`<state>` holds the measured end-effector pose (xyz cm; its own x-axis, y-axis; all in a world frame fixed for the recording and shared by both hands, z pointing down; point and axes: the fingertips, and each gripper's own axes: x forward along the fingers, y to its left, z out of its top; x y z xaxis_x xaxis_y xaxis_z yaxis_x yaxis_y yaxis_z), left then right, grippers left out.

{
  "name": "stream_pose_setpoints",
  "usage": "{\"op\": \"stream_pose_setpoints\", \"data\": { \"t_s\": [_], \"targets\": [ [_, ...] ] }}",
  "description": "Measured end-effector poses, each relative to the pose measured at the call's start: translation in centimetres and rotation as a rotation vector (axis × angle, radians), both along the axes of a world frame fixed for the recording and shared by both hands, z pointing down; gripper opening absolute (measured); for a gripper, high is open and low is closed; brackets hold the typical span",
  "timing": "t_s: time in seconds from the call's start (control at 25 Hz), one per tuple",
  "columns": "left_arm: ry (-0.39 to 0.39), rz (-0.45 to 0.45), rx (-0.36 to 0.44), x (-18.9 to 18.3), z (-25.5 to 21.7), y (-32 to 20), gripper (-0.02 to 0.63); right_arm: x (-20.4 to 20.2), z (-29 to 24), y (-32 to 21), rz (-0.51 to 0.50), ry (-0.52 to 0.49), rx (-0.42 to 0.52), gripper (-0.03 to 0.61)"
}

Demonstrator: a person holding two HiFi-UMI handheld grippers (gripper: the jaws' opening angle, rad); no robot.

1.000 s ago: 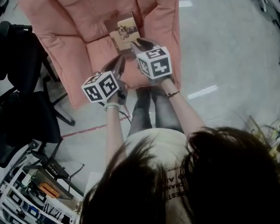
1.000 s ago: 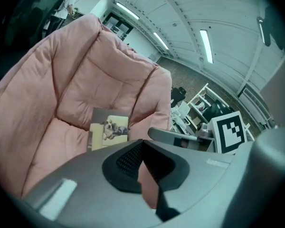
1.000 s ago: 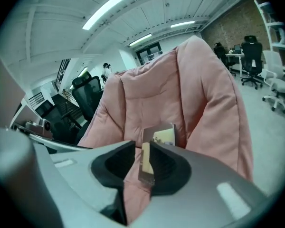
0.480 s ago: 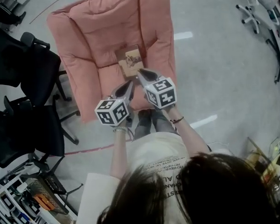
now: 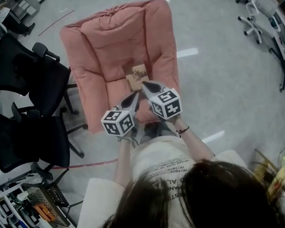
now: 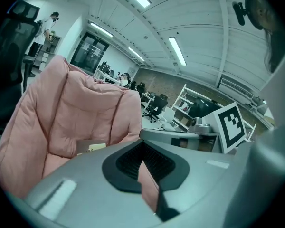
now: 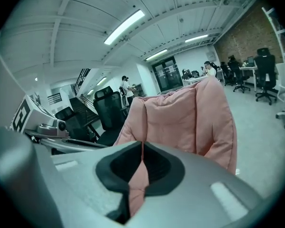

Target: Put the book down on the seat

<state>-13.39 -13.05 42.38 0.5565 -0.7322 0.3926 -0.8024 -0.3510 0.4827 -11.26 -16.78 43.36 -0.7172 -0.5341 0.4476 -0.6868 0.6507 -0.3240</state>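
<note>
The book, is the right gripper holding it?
No, the book lies on the seat of the pink chair, and the right gripper has just been closing its jaws with nothing between them.

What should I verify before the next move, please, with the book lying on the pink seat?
1. Book on seat: ok, it lies near the backrest.
2. Book let go: ok, nothing grips it.
3. Left gripper empty: ok, jaws together, nothing between.
4. Right gripper empty: ok, jaws have just been closing, nothing between.
5. Book fully flat: cannot tell, the right gripper partly covers it in the head view.
</note>
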Motion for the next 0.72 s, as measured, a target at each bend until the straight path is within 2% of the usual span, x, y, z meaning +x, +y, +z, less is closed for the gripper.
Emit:
{"op": "stream_pose_setpoints", "data": {
  "t_s": [0.72],
  "targets": [
    [-0.029, 0.022, 0.089, 0.6, -3.9, 0.7, 0.000, 0.2, -4.4, 1.5, -0.068, -0.058, 0.051, 0.003]
  ]
}}
